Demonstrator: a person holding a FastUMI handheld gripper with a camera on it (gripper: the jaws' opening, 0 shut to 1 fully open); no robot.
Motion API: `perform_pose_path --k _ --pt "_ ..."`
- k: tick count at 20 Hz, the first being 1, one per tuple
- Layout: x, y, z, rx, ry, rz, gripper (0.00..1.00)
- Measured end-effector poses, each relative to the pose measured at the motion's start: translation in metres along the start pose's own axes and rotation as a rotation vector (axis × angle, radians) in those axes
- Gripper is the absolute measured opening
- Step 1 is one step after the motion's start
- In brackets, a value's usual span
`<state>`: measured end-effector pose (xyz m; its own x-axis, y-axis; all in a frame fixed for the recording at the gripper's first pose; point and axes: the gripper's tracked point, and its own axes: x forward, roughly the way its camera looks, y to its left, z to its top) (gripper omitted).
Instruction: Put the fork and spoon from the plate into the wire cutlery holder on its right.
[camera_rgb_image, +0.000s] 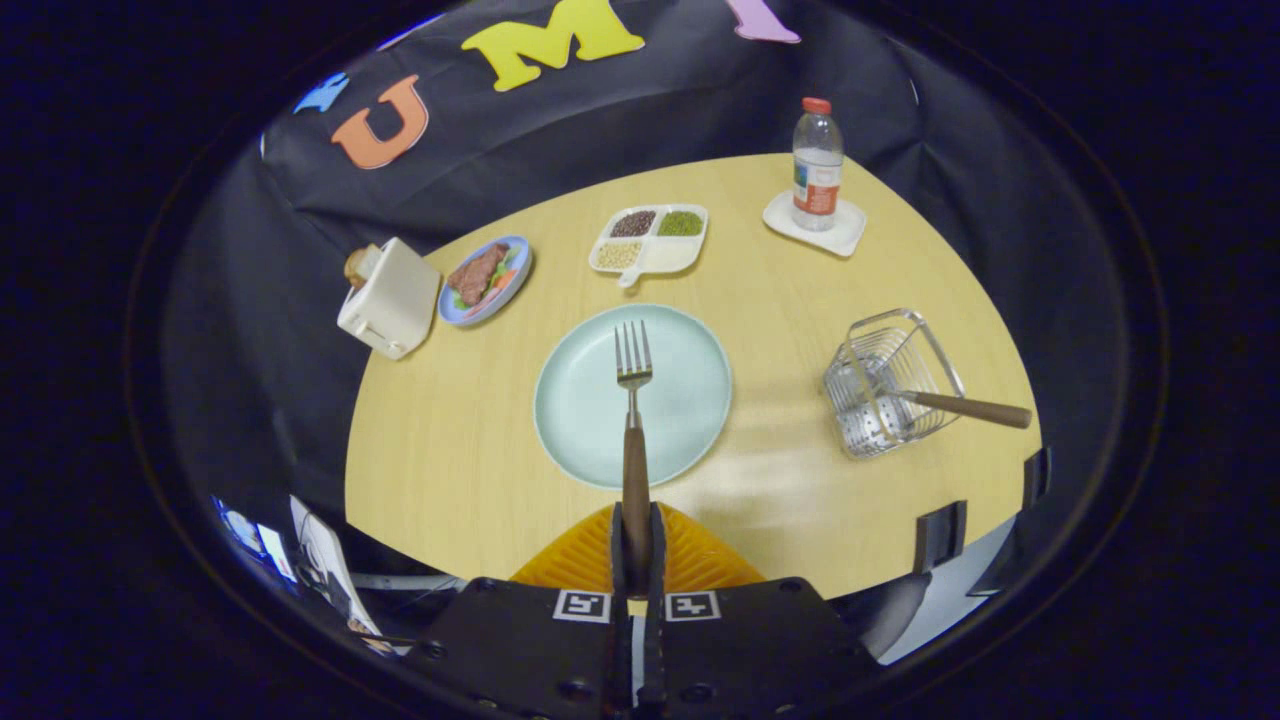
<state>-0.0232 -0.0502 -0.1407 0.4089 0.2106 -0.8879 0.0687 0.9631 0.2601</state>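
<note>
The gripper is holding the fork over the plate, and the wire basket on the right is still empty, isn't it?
Not empty. In the gripper view, the wire basket already holds a wooden-handled utensil, its handle sticking out. The rest is right: the gripper is shut on the fork over the plate.

A light wooden table (470, 440) carries 6 things. A pale green plate (580, 410) lies in the middle. A wire cutlery holder (880, 375) stands to its right. Along the far side sit a white toaster (390, 298), a blue plate of food (487, 280), a white tray with 4 compartments (650, 240) and a white coaster (815, 228) under a bottle (817, 165).
</note>
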Motion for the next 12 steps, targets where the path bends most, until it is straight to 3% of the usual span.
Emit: perform_pose_path --k 5,12 --pt "-0.054 -0.058 0.02 0.036 -0.048 0.001 0.05" --pt "-0.091 -0.129 0.023 0.066 -0.051 -0.045 0.05"
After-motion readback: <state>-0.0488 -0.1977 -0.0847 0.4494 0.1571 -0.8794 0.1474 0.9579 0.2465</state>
